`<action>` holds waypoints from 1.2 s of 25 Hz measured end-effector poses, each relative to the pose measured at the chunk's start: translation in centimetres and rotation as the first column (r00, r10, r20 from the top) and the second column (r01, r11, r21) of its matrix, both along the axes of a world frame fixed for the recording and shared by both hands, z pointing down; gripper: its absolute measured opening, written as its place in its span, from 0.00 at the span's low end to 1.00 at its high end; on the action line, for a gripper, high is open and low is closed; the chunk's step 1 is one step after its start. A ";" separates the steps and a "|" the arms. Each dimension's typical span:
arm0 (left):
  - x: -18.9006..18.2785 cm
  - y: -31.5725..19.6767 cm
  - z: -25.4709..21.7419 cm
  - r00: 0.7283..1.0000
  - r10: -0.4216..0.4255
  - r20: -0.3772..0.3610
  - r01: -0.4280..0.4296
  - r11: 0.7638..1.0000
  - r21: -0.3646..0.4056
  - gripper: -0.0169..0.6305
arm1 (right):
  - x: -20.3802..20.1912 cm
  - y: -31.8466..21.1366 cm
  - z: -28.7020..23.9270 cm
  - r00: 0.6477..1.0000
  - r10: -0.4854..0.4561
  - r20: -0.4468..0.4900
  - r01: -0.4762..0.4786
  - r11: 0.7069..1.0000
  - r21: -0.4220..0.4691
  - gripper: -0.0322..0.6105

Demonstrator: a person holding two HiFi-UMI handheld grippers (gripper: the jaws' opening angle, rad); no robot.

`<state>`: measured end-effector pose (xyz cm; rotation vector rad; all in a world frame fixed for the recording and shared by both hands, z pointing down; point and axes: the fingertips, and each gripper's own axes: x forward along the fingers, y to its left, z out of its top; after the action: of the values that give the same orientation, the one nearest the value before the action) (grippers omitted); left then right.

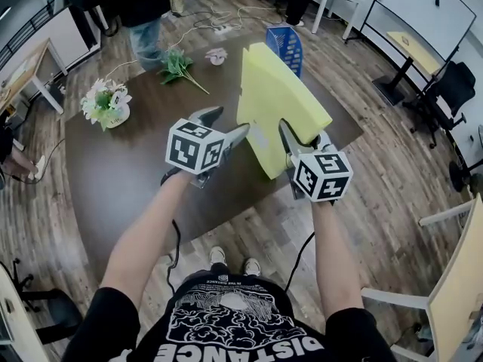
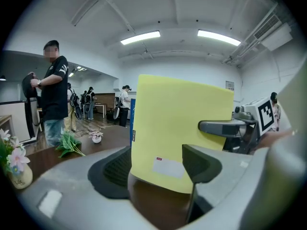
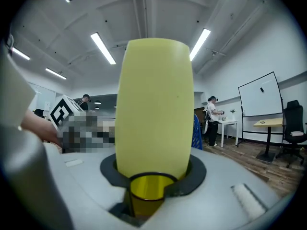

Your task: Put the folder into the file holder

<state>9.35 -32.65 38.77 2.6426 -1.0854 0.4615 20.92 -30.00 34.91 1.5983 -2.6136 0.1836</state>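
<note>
A yellow folder (image 1: 275, 100) stands upright above the dark table (image 1: 136, 172), held by its lower right corner. My right gripper (image 1: 304, 138) is shut on it; in the right gripper view the folder (image 3: 153, 109) bulges up from between the pads of this gripper (image 3: 153, 174). My left gripper (image 1: 226, 123) is open at the folder's lower left edge, and in its own view the folder (image 2: 177, 128) shows just beyond the wide jaws (image 2: 158, 166). The blue file holder (image 1: 285, 47) stands at the table's far end, behind the folder.
A vase of flowers (image 1: 106, 102) sits at the table's left, with a green sprig (image 1: 177, 66) and a small pink flower (image 1: 216, 55) at the far edge. A person (image 1: 143, 6) stands beyond the table. Desks, a chair and a whiteboard line the right side.
</note>
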 end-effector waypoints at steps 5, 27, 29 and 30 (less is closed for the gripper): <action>0.7 -0.3 -0.7 1.000 0.030 -0.009 -0.030 0.999 0.011 0.56 | 1.3 0.9 -2.2 0.998 0.036 0.048 -0.038 0.998 0.049 0.25; 7.6 -1.5 -2.3 0.974 0.218 -0.070 -0.217 0.976 0.018 0.56 | 8.0 5.7 -11.0 0.956 0.231 0.181 -0.269 0.935 0.230 0.25; 7.9 -1.6 -2.1 0.970 0.231 -0.077 -0.231 0.973 0.012 0.55 | 8.2 5.9 -11.4 0.952 0.248 0.181 -0.287 0.928 0.238 0.25; 8.0 -1.7 -2.0 0.968 0.237 -0.081 -0.237 0.971 0.011 0.55 | 8.3 5.9 -11.5 0.950 0.257 0.180 -0.295 0.925 0.240 0.25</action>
<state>17.30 -34.32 36.74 2.7780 -0.7487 0.3929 29.25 -24.10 23.40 2.1211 -2.5931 -0.0405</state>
